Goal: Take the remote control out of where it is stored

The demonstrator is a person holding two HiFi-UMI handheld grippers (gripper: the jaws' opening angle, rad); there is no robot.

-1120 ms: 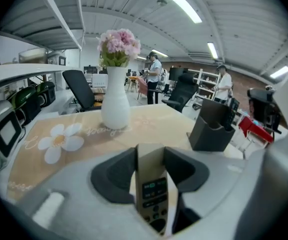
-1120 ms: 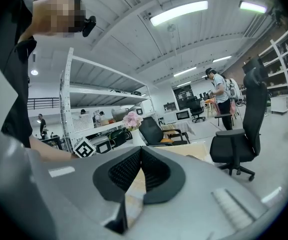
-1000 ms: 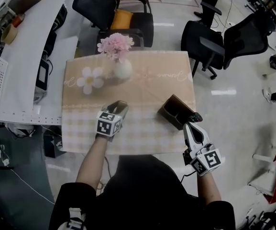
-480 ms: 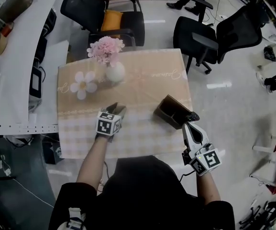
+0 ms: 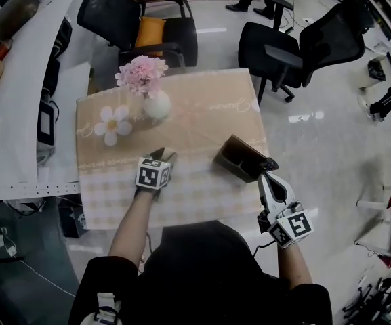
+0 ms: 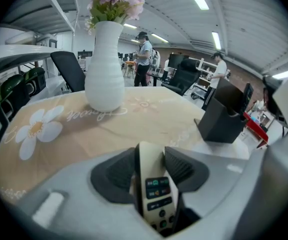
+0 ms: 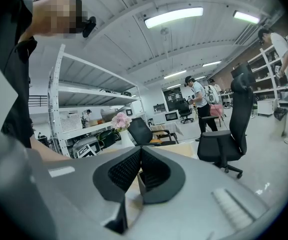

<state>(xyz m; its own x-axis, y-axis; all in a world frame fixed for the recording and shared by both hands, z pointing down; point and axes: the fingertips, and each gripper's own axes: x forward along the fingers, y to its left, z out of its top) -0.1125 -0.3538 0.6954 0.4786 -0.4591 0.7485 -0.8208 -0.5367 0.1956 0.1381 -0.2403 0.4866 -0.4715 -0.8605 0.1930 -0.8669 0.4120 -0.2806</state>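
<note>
A cream remote control (image 6: 153,184) with small buttons stands between the pads of my left gripper (image 6: 151,156), which is shut on it. In the head view that gripper (image 5: 162,156) hovers over the checked front part of the tablecloth, left of the holder. The dark open-topped holder (image 5: 239,158) sits near the table's right edge and shows in the left gripper view as a dark box (image 6: 223,116). My right gripper (image 5: 270,164) has its jaws pinched together on the holder's near right corner. Part of the holder (image 7: 143,181) shows below that gripper's tips (image 7: 140,150).
A white vase (image 5: 156,103) with pink flowers stands at the back left of the beige tablecloth (image 5: 202,114). Black office chairs (image 5: 283,53) stand beyond the table, one with an orange cushion (image 5: 149,29). A long white desk (image 5: 19,100) runs along the left. People stand in the background.
The head view has drifted a little, so the table sits slightly lower left. Both grippers keep their places and their holds.
</note>
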